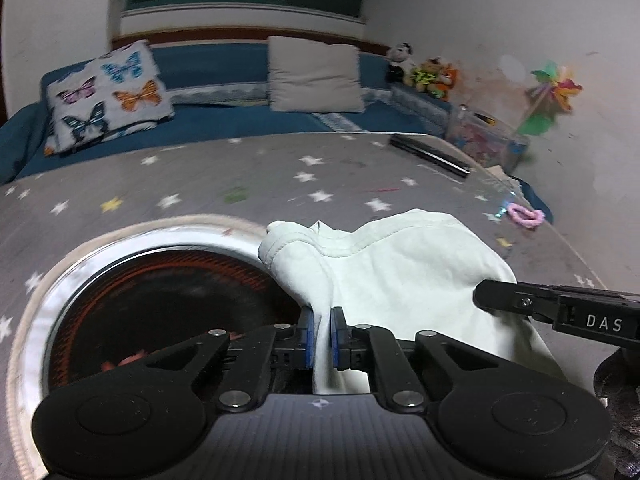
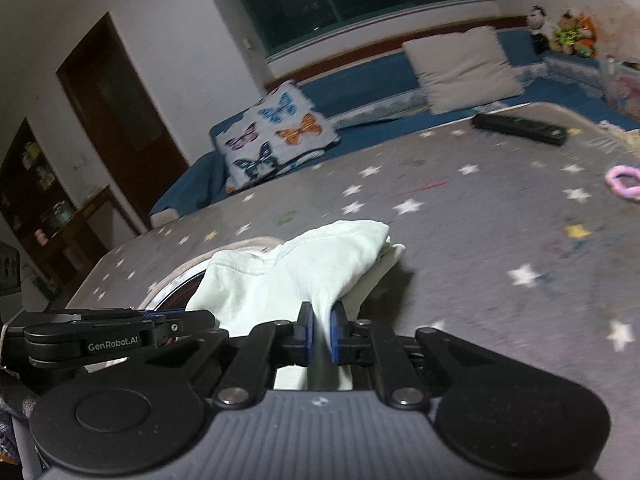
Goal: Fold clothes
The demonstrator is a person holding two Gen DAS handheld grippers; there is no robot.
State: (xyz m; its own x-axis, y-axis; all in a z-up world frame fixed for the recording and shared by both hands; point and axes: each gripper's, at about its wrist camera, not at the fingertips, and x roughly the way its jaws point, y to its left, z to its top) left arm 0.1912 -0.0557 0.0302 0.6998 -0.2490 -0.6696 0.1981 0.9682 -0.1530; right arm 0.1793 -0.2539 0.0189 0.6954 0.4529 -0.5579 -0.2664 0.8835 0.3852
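Left wrist view: left tool (image 1: 322, 334) clamped on pale green garment (image 1: 400, 264), cloth pinched between blue pads; garment bunched ahead and rightward on starred worktop (image 1: 200, 184).
Right wrist view: right tool (image 2: 319, 334) clamped on the garment's other edge; garment ahead, left tool just left.

Two grippers, left (image 1: 322, 330) and right (image 2: 322, 332), one pale garment (image 1: 400, 276). Two pillows: one butterfly (image 1: 106, 94), one plain (image 1: 316, 74). One black remote (image 1: 430, 154), one pink ring (image 1: 526, 216), one pinwheel (image 1: 554, 88), one round dish (image 1: 120, 276).
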